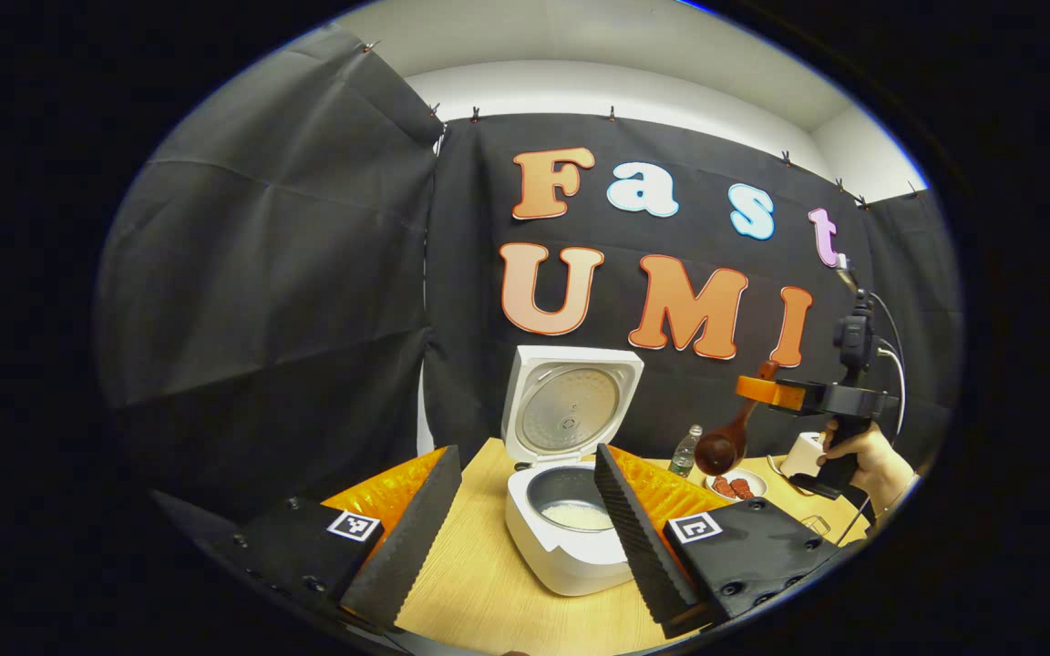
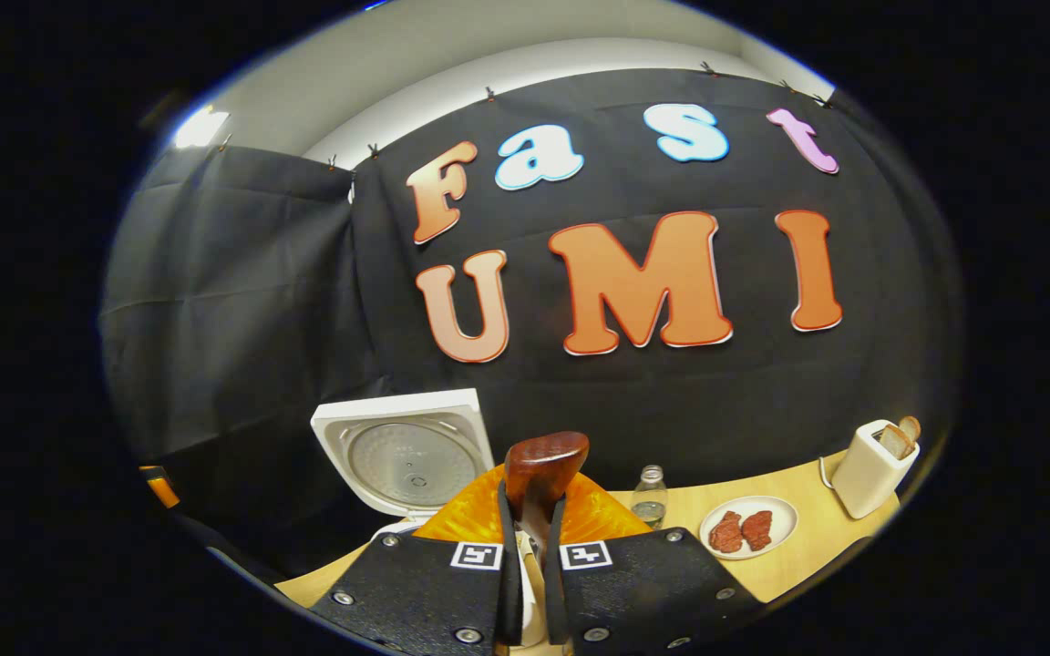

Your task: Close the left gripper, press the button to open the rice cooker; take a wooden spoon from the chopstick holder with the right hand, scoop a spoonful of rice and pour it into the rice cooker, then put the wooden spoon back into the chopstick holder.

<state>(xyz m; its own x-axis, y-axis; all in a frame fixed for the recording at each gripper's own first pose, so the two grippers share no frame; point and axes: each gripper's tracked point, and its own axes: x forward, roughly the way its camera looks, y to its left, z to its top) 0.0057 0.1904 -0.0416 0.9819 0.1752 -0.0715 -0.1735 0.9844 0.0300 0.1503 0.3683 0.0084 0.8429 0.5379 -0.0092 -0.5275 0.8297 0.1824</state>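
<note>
The white rice cooker (image 1: pixel 571 556) stands on the wooden table with its lid (image 1: pixel 571 405) raised; white rice lies in its pot (image 1: pixel 580 517). My left gripper (image 1: pixel 525 456) is open, its fingers on either side of the cooker and short of it. To the right and above table height, a hand (image 1: pixel 867 465) holds my right gripper (image 1: pixel 766 392), shut on the wooden spoon (image 1: pixel 727 439), whose bowl hangs down to the left. In the right gripper view the right gripper (image 2: pixel 532 501) clamps the spoon (image 2: pixel 543 460), and the cooker lid (image 2: pixel 406 451) stands to its left.
A small clear bottle (image 2: pixel 649 497), a white plate with red meat pieces (image 2: pixel 748 528) and a white box-shaped holder with brown pieces sticking out (image 2: pixel 869 469) stand along the table's back right. The black cloth wall rises close behind the cooker.
</note>
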